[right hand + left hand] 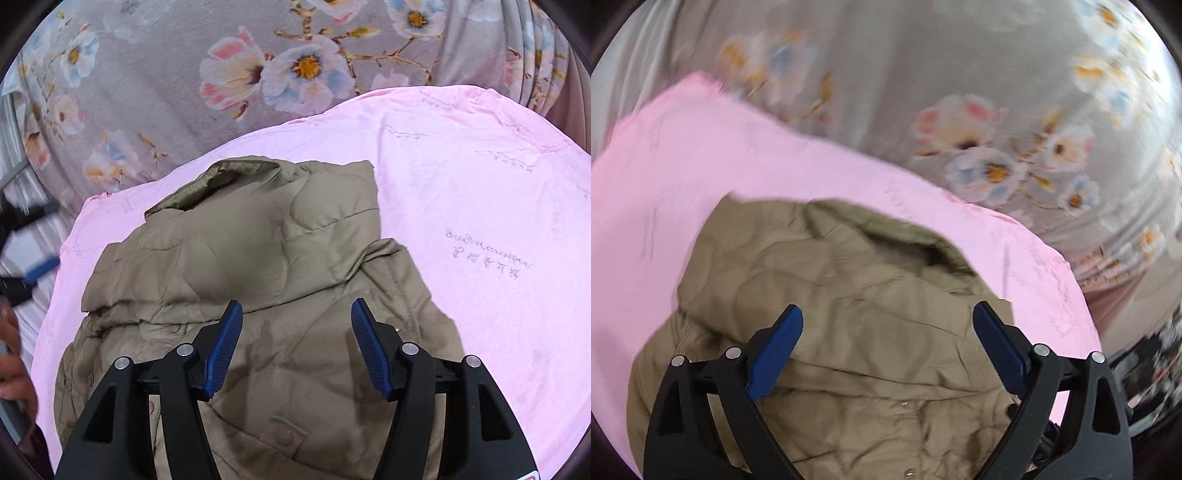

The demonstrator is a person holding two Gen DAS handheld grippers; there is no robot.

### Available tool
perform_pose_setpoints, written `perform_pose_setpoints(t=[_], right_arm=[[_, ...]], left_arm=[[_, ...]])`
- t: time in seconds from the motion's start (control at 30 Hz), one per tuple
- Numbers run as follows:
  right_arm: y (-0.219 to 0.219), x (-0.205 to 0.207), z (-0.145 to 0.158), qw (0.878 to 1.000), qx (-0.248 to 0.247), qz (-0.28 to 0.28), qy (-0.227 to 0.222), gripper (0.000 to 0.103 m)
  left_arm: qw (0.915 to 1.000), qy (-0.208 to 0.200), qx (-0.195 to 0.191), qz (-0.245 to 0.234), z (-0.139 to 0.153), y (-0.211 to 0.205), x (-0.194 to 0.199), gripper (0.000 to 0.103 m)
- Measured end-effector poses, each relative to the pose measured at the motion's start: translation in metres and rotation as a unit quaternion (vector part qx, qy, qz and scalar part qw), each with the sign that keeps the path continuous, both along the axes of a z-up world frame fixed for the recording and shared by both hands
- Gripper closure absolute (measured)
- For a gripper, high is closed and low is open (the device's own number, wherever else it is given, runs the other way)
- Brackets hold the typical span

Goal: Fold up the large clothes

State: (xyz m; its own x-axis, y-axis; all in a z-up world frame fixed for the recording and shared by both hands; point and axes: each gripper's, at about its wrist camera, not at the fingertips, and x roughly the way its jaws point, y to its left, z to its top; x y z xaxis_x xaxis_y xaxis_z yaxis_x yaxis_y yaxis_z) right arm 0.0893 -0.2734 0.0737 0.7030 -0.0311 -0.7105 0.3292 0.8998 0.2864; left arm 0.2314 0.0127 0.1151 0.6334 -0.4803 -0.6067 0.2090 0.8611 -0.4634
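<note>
Your left gripper (888, 314) hangs over the jacket (827, 314) with its blue pads (775, 354) spread wide and nothing between them; your right gripper (297, 310) is likewise released, pads (369, 350) apart above the same jacket (258, 258). Item one: khaki quilted jacket, partly folded, collar end away from you, lying on a pink cloth (480, 221). Item two: grey floral sheet (166, 92) beneath and beyond the cloth, with a hand (11, 354) at the right view's left edge.
</note>
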Motion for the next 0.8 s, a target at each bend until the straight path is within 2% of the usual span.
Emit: perform_pose_setpoints(t=[0.07,0.23,0.27,0.4,0.53,0.6,0.63,0.67,0.73,0.77,0.8], right_arm=[[-0.006,0.005,0.001,1.000,0.010,0.001,-0.001,0.041],[-0.013,0.034,-0.007,0.999,0.039,0.007,0.009,0.039],[-0.013,0.042,-0.011,0.999,0.043,0.008,0.015,0.039],[-0.008,0.064,-0.023,0.998,0.053,0.011,0.030,0.039],[-0.002,0.079,-0.029,0.999,0.040,0.010,0.035,0.038],[0.002,0.086,-0.030,0.999,0.031,0.015,0.036,0.040],[0.003,0.088,-0.029,0.999,0.028,0.018,0.035,0.049],[0.005,0.091,-0.029,0.999,0.026,0.024,0.034,0.065],[0.007,0.096,-0.026,0.998,0.023,0.033,0.038,0.076],[0.007,0.098,-0.023,0.999,0.020,0.033,0.036,0.086],[0.007,0.099,-0.020,0.999,0.018,0.033,0.033,0.090]], left_arm=[[0.9983,0.040,-0.026,0.033,-0.021,0.036,0.011,0.012],[0.9909,0.086,-0.046,0.093,-0.053,0.090,0.037,0.013],[0.9884,0.098,-0.059,0.100,-0.061,0.102,0.043,0.013],[0.9779,0.141,-0.100,0.117,-0.088,0.124,0.057,0.013],[0.9695,0.161,-0.139,0.123,-0.102,0.133,0.064,0.016],[0.9660,0.167,-0.157,0.120,-0.105,0.135,0.070,0.021],[0.9642,0.170,-0.166,0.118,-0.106,0.135,0.074,0.026],[0.9620,0.174,-0.173,0.120,-0.106,0.136,0.077,0.027],[0.9575,0.179,-0.190,0.123,-0.105,0.137,0.082,0.027],[0.9550,0.183,-0.197,0.126,-0.104,0.138,0.084,0.027],[0.9528,0.185,-0.204,0.128,-0.102,0.139,0.086,0.027]])
